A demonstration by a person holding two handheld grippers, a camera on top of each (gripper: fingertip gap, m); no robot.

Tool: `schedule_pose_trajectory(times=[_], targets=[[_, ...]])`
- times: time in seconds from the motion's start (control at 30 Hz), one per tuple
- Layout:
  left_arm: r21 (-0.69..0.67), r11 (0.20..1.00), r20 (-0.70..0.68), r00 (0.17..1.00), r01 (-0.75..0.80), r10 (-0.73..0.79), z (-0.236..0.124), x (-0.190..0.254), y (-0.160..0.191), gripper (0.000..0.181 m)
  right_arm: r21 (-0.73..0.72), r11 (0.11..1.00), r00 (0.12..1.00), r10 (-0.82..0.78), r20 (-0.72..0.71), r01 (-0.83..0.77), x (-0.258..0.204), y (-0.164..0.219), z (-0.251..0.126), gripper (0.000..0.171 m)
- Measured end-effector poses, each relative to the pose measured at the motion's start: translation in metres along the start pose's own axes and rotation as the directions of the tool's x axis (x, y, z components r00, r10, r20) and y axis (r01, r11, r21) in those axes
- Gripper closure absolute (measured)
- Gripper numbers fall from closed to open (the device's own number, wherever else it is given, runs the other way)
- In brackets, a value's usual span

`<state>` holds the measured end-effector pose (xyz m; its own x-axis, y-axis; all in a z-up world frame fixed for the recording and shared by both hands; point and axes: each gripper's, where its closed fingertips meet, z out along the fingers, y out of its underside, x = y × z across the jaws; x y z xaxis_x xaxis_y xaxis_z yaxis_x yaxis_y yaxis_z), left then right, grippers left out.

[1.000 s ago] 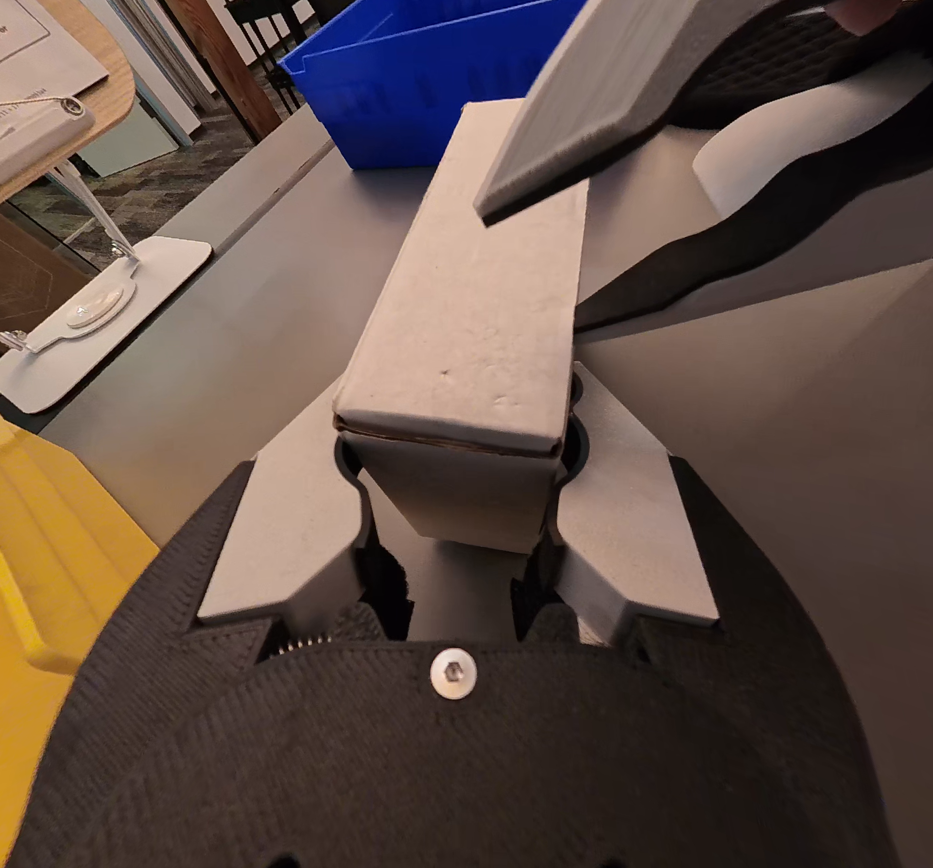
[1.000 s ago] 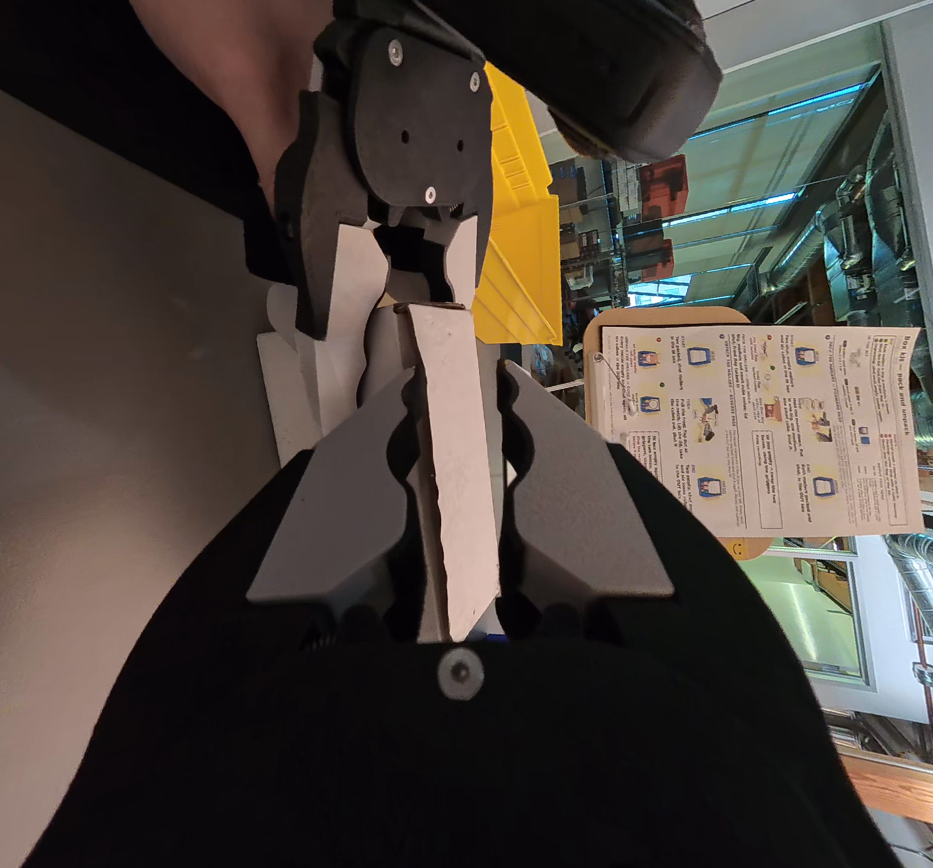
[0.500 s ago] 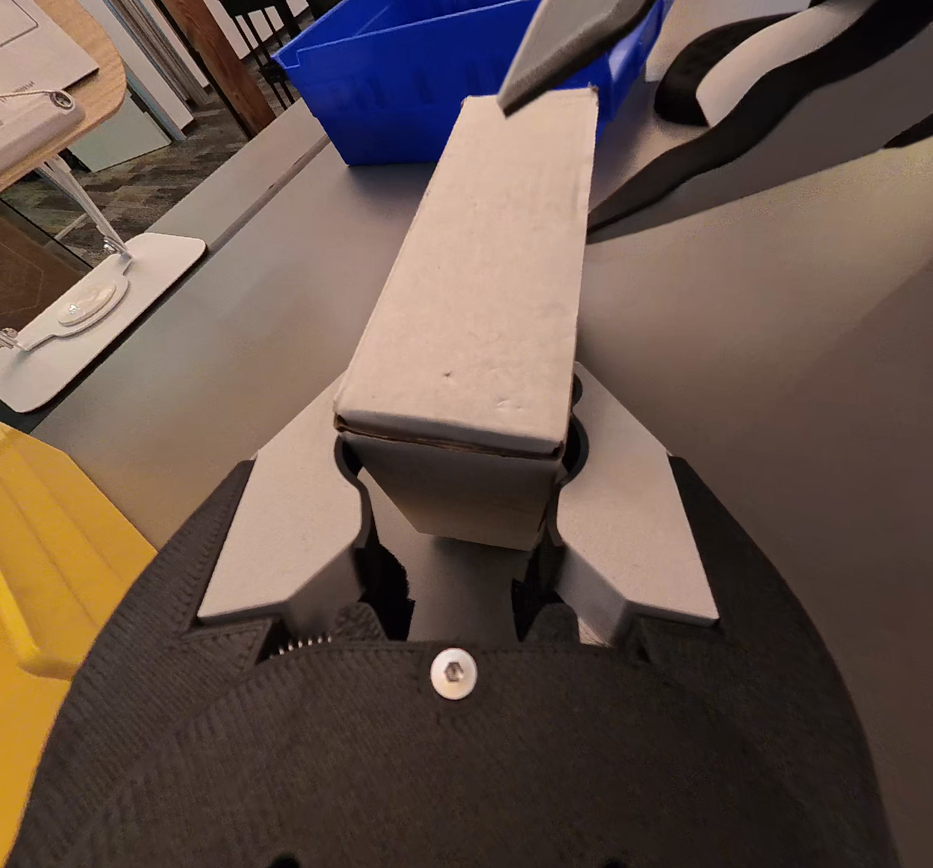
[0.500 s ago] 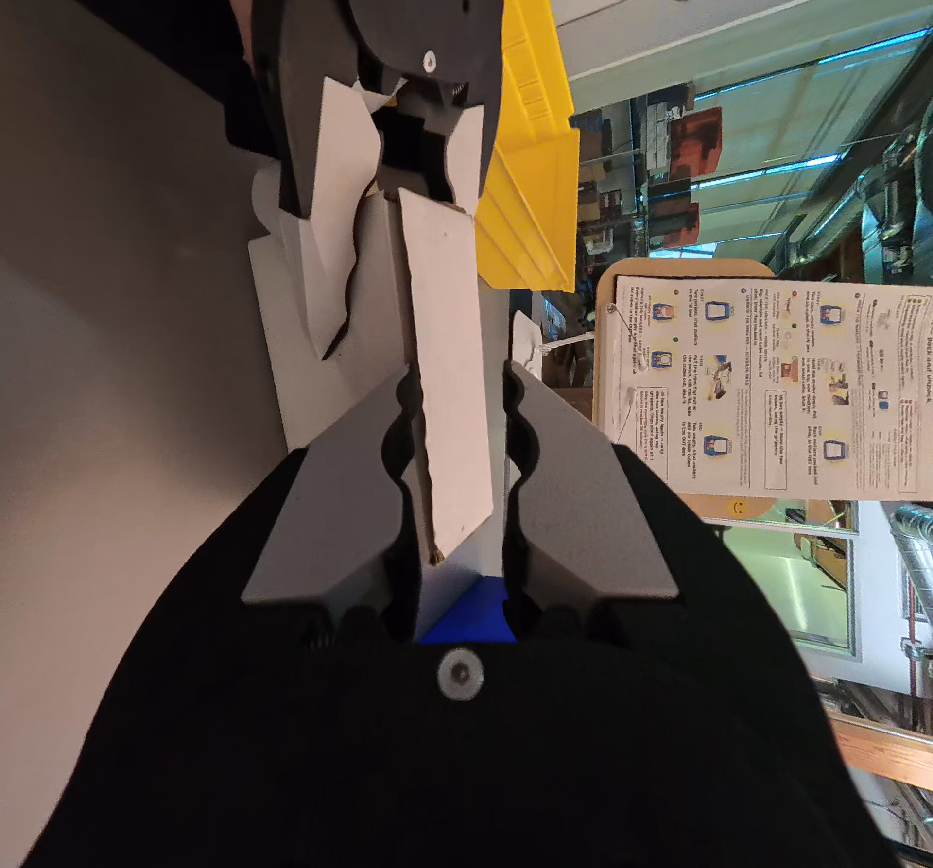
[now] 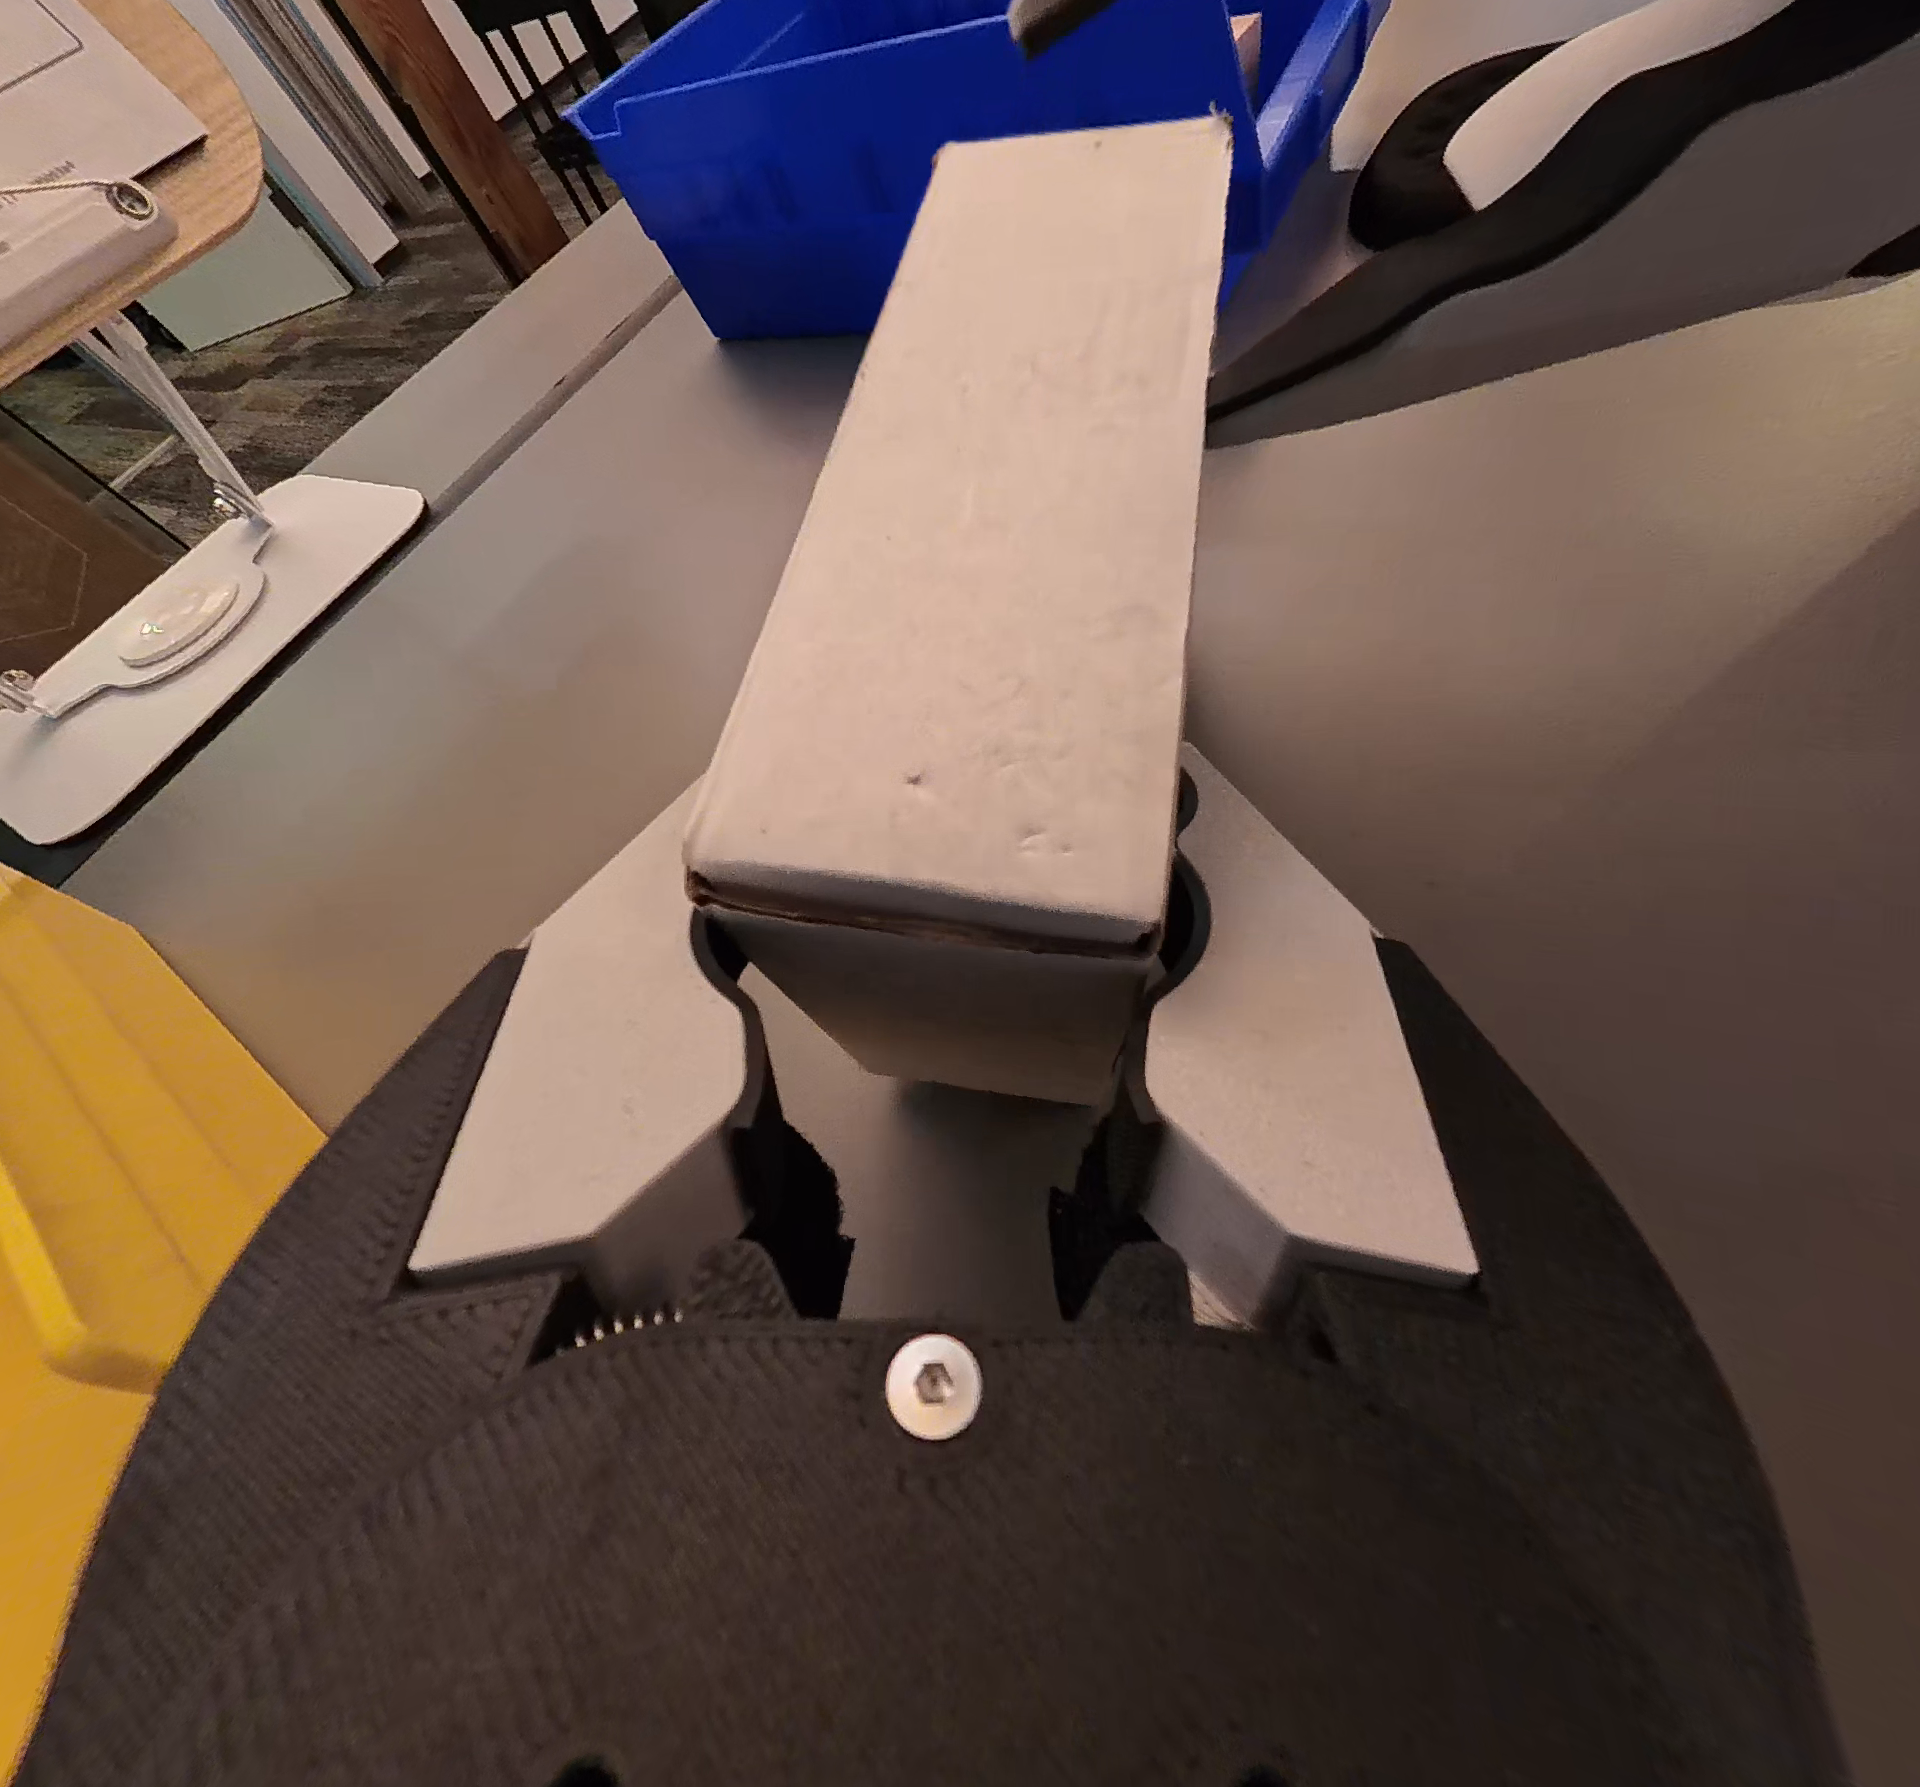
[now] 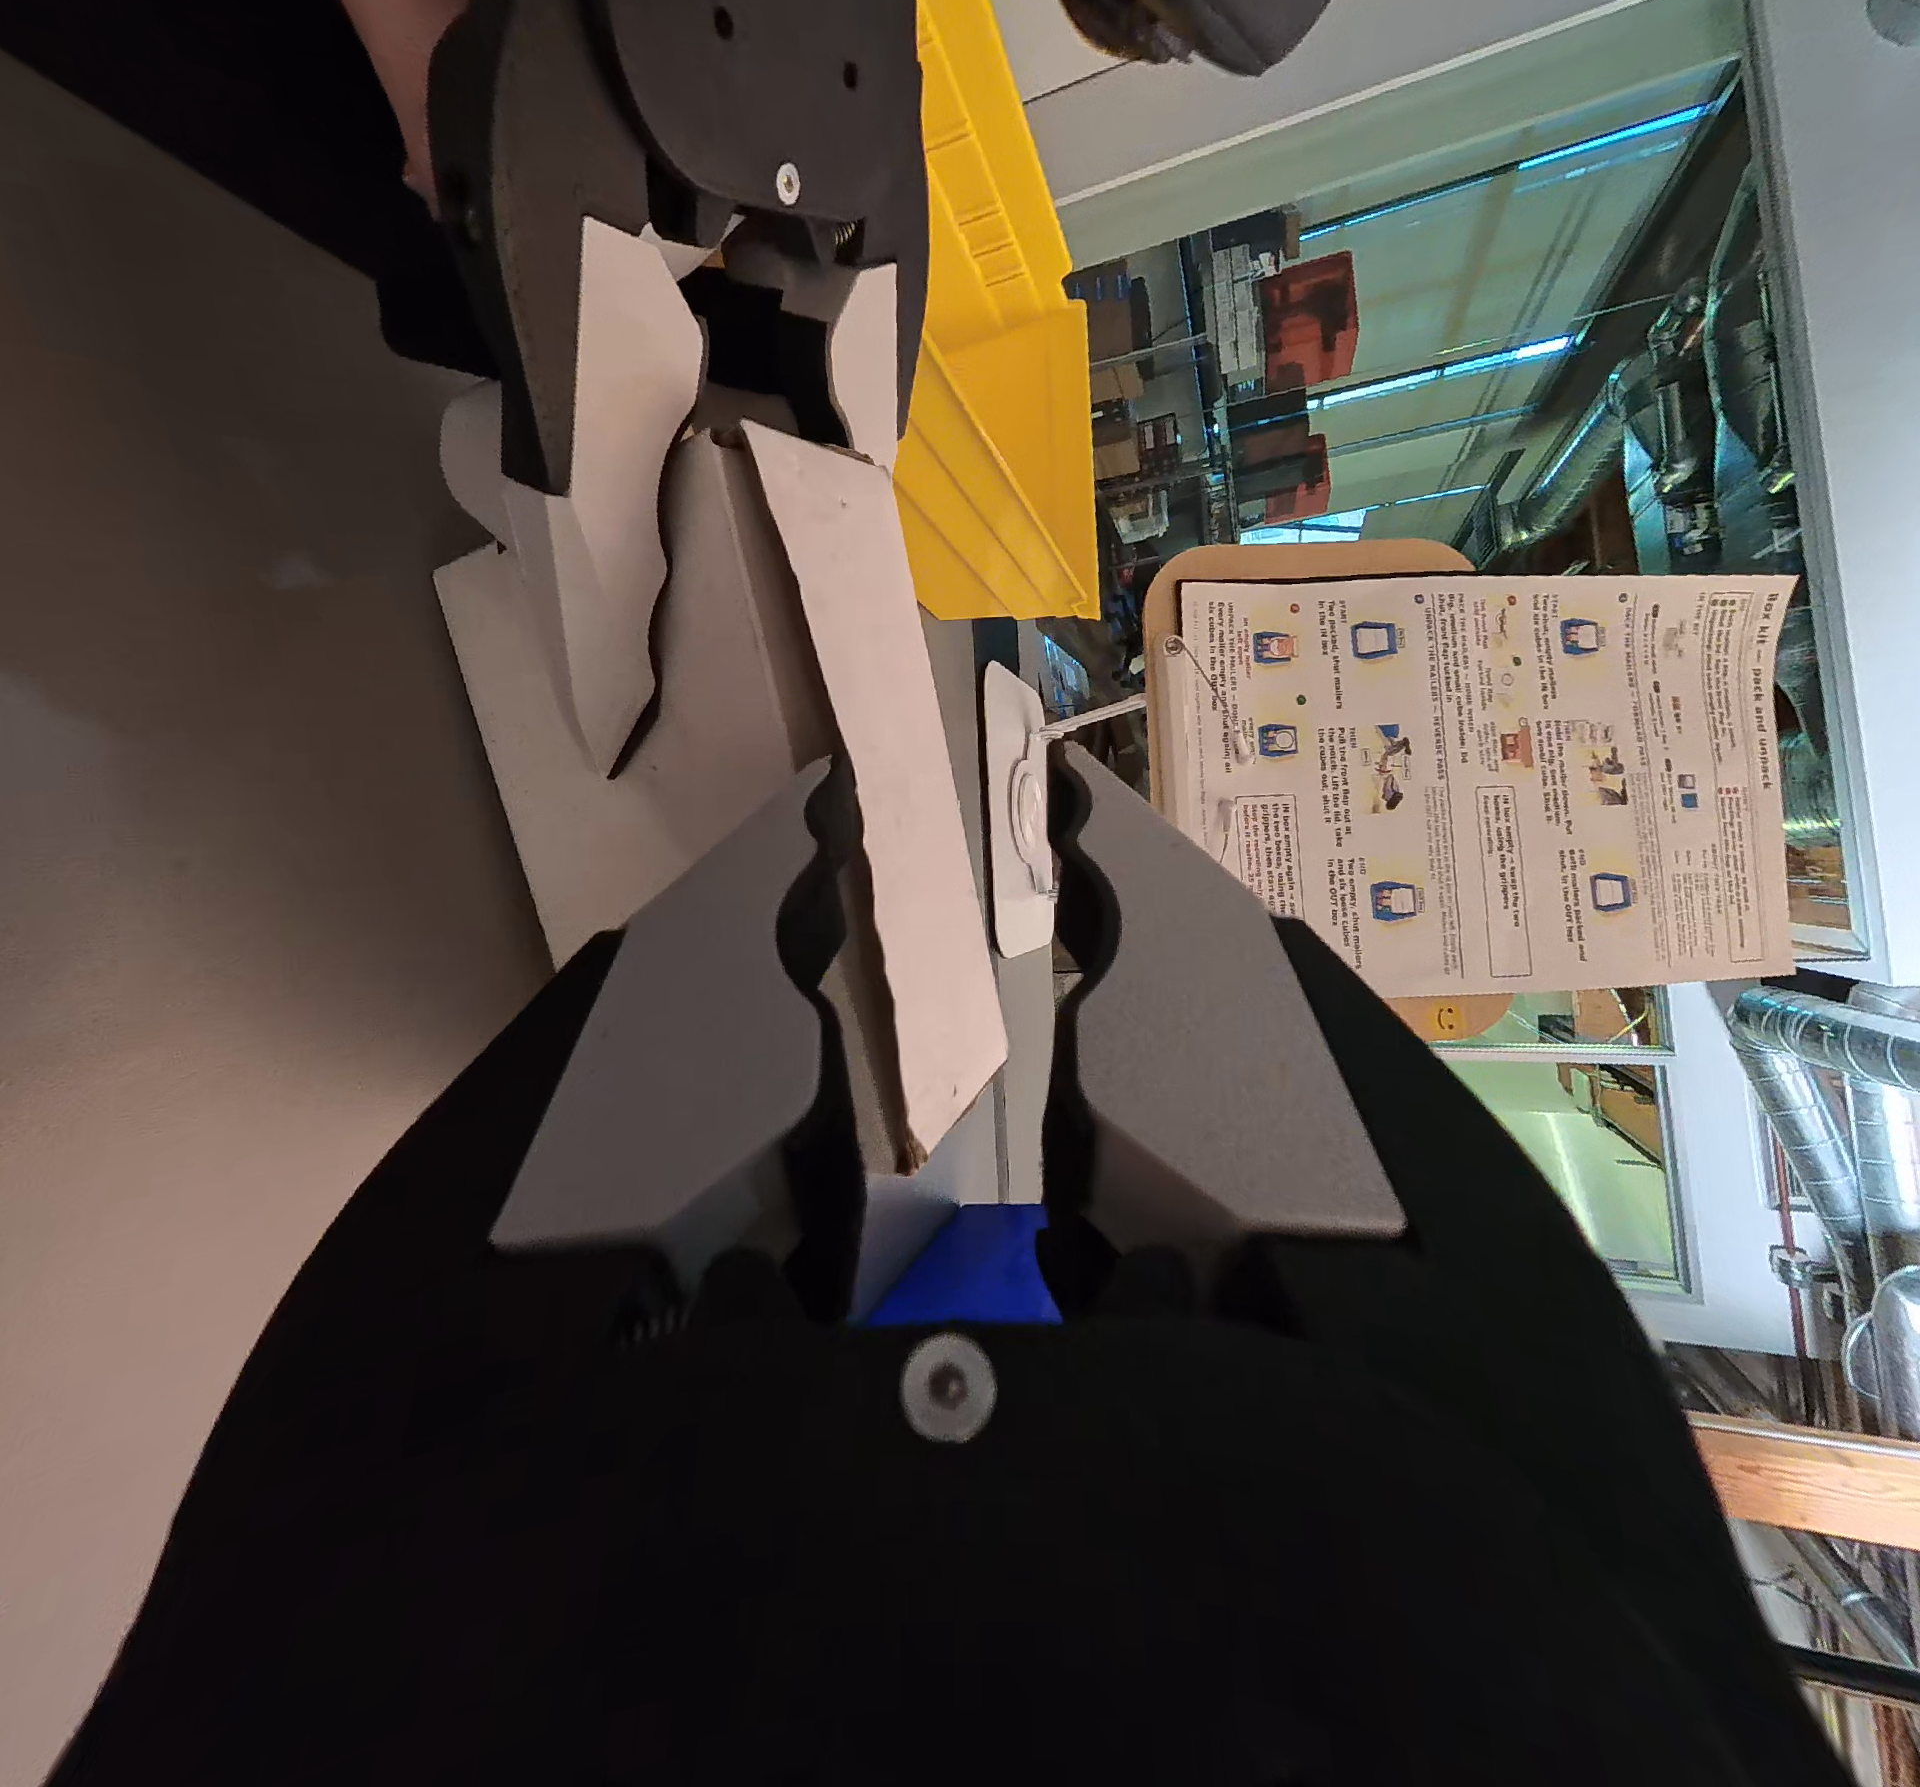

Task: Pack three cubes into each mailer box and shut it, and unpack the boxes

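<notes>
the left claw (image 5: pixel 940 948) squeezes one end of the shut white box (image 5: pixel 997 532), and the box sticks out toward 12 o'clock, above the grey table (image 5: pixel 1507 698). the right claw (image 6: pixel 940 880) is spread wide around the box's other end and does not pinch it. a blue bin (image 5: pixel 883 148) sits behind the box at 12 o'clock.

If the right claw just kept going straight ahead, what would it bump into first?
Probably the white mailer box, whose near end already sits between the open right claw fingers. Beyond it, the left claw grips the far end.
</notes>
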<state>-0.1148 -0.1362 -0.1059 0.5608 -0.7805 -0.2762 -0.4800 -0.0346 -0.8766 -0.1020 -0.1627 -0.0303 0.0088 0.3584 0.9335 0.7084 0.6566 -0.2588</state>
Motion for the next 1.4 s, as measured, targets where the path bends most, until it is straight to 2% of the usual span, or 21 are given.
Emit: schedule_pose_trajectory(times=[0.2, 0.27, 0.4, 0.57, 0.9, 1.03, 1.2, 1.4], targets=[[-0.016, 1.000, -0.014, 1.000, 0.017, -0.018, 0.001, 0.000, 0.001, 0.105, -0.009, 0.999, 0.999, -0.036, 0.011, 0.036, -0.002, 0.010, -0.003, 0.131], [-0.022, 0.999, -0.020, 0.999, 0.036, -0.036, 0.001, -0.001, 0.002, 0.105, -0.038, 0.999, 0.999, -0.033, 0.032, 0.034, -0.003, 0.024, -0.006, 0.137], [-0.023, 1.000, -0.019, 1.000, 0.021, -0.022, 0.001, 0.000, 0.002, 0.105, -0.069, 0.998, 0.998, -0.007, 0.063, 0.011, -0.003, 0.046, -0.011, 0.137], [-0.018, 1.000, -0.011, 1.000, 0.008, -0.008, -0.001, 0.000, 0.002, 0.105, -0.060, 0.998, 0.998, -0.031, 0.053, 0.034, -0.003, 0.043, -0.012, 0.144], [-0.033, 0.999, -0.004, 1.000, 0.010, -0.011, -0.001, 0.000, 0.004, 0.106, -0.054, 0.992, 0.991, 0.119, 0.063, -0.116, 0.002, 0.041, -0.012, 0.151], [-0.035, 0.999, 0.000, 1.000, 0.010, -0.010, -0.001, -0.001, 0.004, 0.106, -0.060, 0.978, 0.976, 0.204, 0.074, -0.200, 0.005, 0.044, -0.012, 0.146], [-0.032, 0.999, -0.025, 0.999, 0.034, -0.035, -0.001, 0.000, 0.003, 0.106, -0.029, 0.999, 0.999, 0.023, 0.045, -0.022, 0.002, 0.049, -0.013, 0.144], [-0.033, 0.998, -0.049, 0.997, 0.051, -0.053, -0.001, 0.002, 0.004, 0.106, -0.019, 0.999, 0.996, 0.033, 0.078, -0.032, -0.005, 0.060, -0.011, 0.150]])
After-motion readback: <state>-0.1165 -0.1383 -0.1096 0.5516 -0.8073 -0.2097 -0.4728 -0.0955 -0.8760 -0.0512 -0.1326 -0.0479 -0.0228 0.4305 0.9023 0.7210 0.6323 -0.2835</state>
